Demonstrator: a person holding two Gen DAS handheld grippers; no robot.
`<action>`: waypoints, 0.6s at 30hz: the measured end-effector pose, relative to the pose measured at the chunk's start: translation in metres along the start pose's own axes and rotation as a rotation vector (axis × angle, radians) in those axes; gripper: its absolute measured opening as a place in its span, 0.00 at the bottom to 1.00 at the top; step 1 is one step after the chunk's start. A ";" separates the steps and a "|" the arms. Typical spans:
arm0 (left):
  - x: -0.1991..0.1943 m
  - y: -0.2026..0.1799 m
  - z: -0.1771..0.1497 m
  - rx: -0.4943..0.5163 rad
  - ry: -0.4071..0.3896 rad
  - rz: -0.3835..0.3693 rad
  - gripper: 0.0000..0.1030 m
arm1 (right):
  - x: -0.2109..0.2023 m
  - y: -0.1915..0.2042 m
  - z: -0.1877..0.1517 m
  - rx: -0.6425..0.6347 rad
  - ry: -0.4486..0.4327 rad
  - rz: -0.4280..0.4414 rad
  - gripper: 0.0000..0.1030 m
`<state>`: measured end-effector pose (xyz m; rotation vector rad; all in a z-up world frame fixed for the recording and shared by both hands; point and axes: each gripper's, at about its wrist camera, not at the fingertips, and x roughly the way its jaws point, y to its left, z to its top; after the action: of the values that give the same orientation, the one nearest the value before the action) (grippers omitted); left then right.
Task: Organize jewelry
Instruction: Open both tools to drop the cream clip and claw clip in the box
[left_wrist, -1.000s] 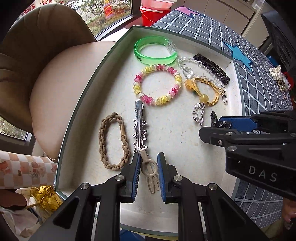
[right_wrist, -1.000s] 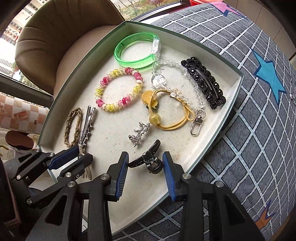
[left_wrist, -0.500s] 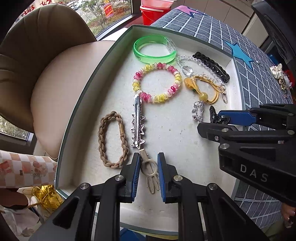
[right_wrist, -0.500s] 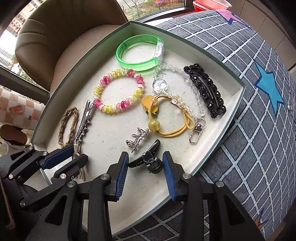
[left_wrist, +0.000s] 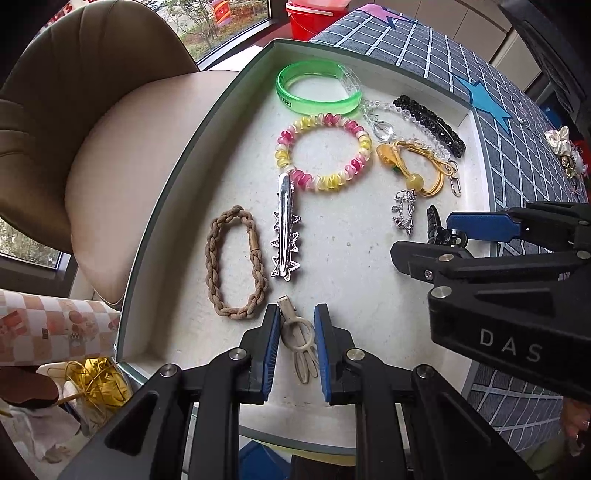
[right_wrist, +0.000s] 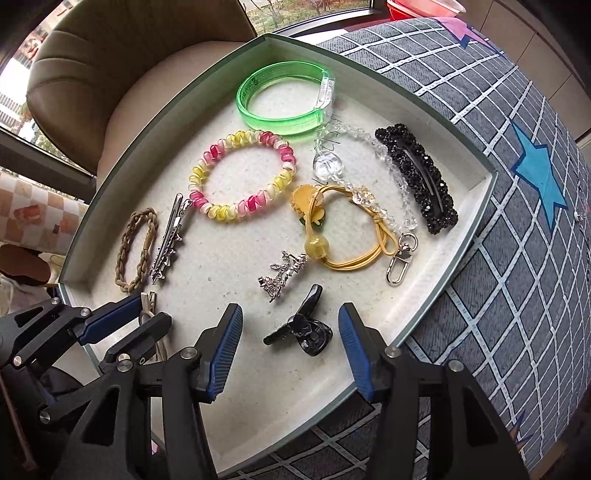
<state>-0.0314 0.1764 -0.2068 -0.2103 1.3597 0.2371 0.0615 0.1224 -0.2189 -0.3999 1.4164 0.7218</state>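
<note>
The small black claw clip (right_wrist: 301, 326) lies on the tray's pale floor near its front rim, between the pads of my right tongs (right_wrist: 291, 347), which have just been opening: both blue pads now stand clear of it, so I judge I have set it down here, in the bare corner beside the silver charm (right_wrist: 282, 275). It is glossy, with its two prongs splayed. My left tongs (left_wrist: 295, 332) are narrow and pinch the cream rabbit-shaped clip (left_wrist: 297, 338) by its ring, low over the tray's near-left part, probably so it lands below the spiked silver clip (left_wrist: 285, 230) and next to the braided brown hair tie (left_wrist: 236, 264). Further back the coiled pink-and-yellow band (right_wrist: 242, 175), green bangle (right_wrist: 284, 99), yellow cord tie (right_wrist: 343, 230) and black beaded barrette (right_wrist: 417, 177) lie spread apart in the tray (right_wrist: 458, 254), which rests on the worktop's checked cloth (right_wrist: 517, 295).
</note>
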 end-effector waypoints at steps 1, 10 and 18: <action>0.000 0.001 -0.001 0.002 0.000 0.002 0.25 | -0.001 0.000 0.000 0.006 -0.002 0.005 0.56; -0.001 0.005 -0.002 -0.008 0.008 0.019 0.26 | -0.042 -0.022 -0.003 0.078 -0.086 -0.007 0.56; -0.005 -0.008 0.002 0.039 -0.016 0.048 0.85 | -0.062 -0.039 -0.017 0.121 -0.084 -0.014 0.56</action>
<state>-0.0279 0.1690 -0.2016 -0.1435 1.3531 0.2518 0.0751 0.0697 -0.1671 -0.2820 1.3684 0.6310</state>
